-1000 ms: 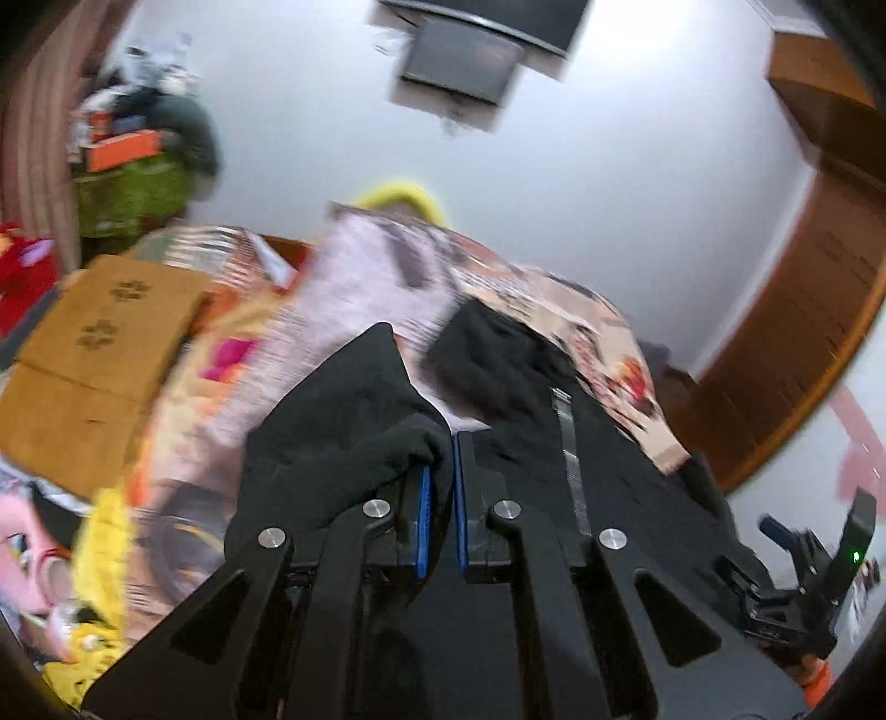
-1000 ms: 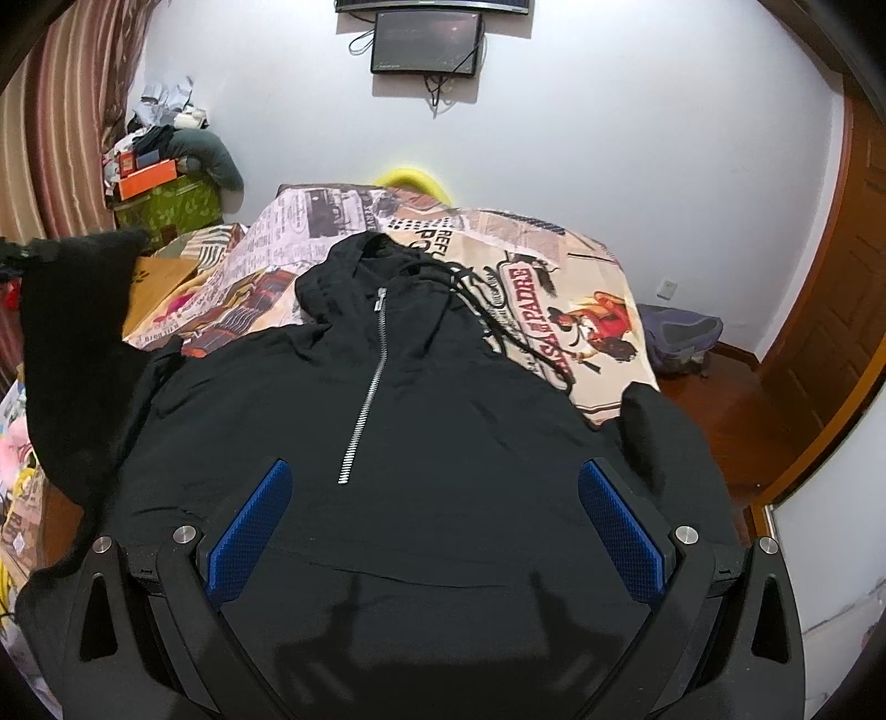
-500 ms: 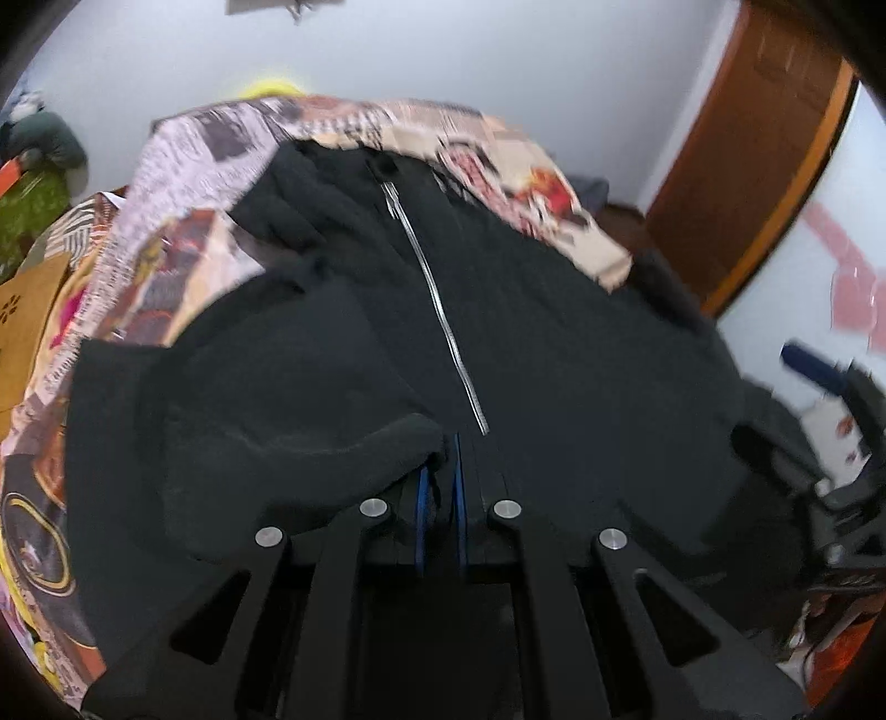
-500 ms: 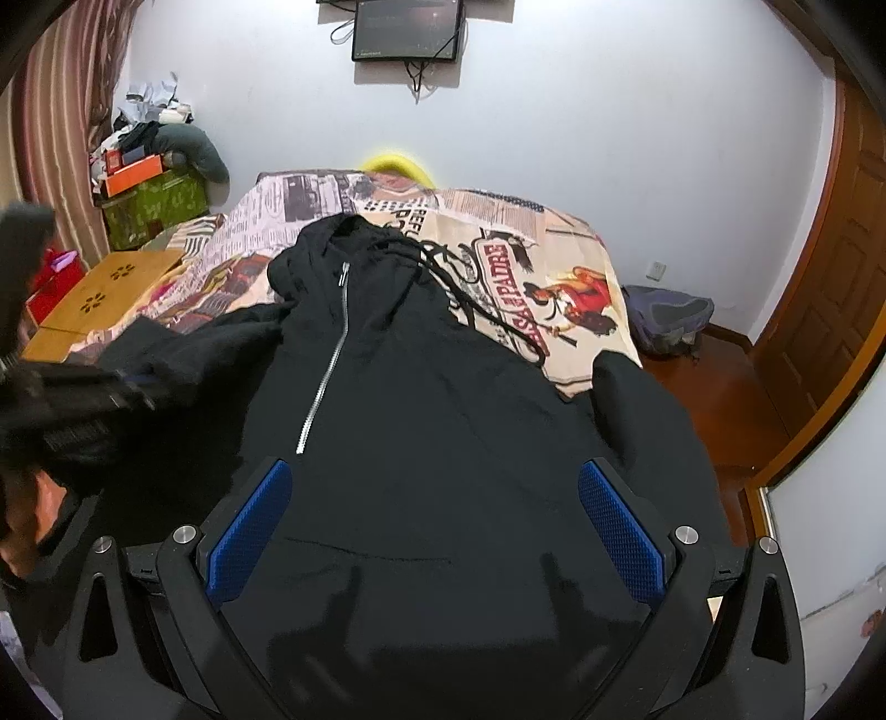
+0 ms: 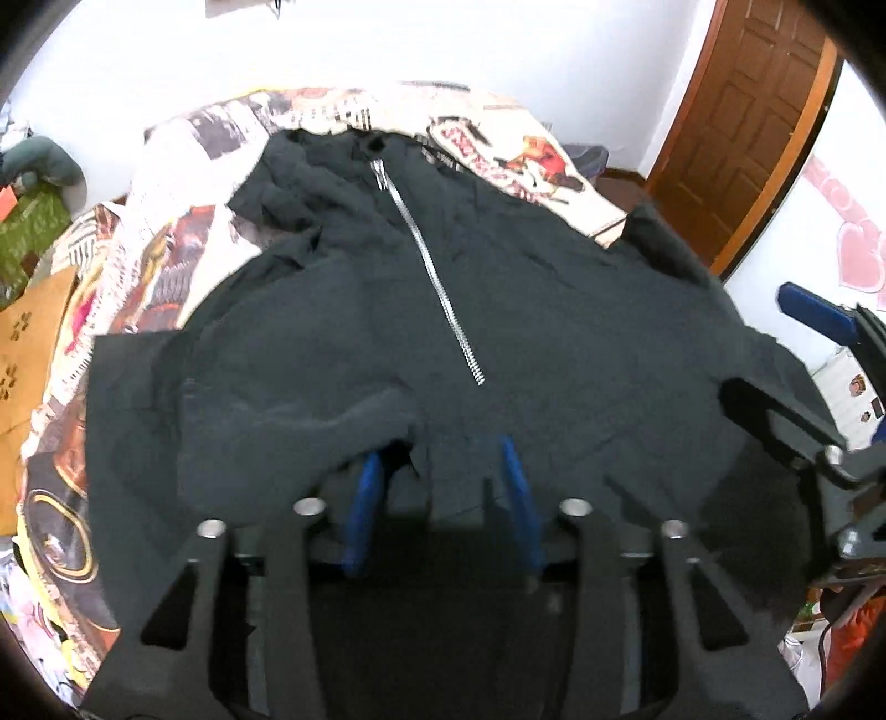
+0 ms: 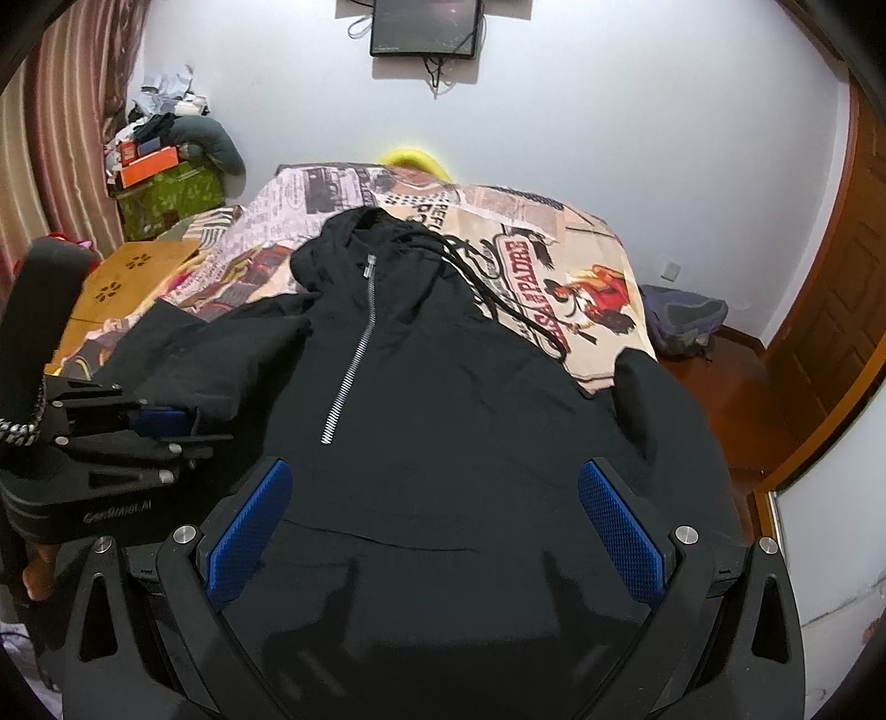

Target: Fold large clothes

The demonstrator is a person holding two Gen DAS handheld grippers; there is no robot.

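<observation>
We find one black hooded jacket [image 6: 443, 399] spread front-up across a bed with a printed newspaper-pattern cover [image 6: 520, 238], hood toward the far wall, its single silver zipper [image 6: 354, 354] running down the chest. The left sleeve [image 5: 288, 421] lies folded in over the body, its cuff end resting just ahead of the left gripper [image 5: 443, 487] and partly lying between the blue pads [image 5: 365, 498]. That gripper's jaws are opening; the pads stand apart and do not press the cloth, though the left pad is still touching the fold. We see it tilted steeply down over the lower chest, at the jacket's left side. The right gripper [image 6: 437, 531] hangs over the hem region, angled down, its jaws spread wide with nothing between them but the jacket lying flat beneath; the right sleeve [image 6: 653, 399] remains draped off the bed edge. Count: two grippers, one jacket, one drawstring cord [image 6: 498, 288] trailing across the cover, one wall screen [image 6: 423, 27], one wooden door [image 5: 742, 122].
</observation>
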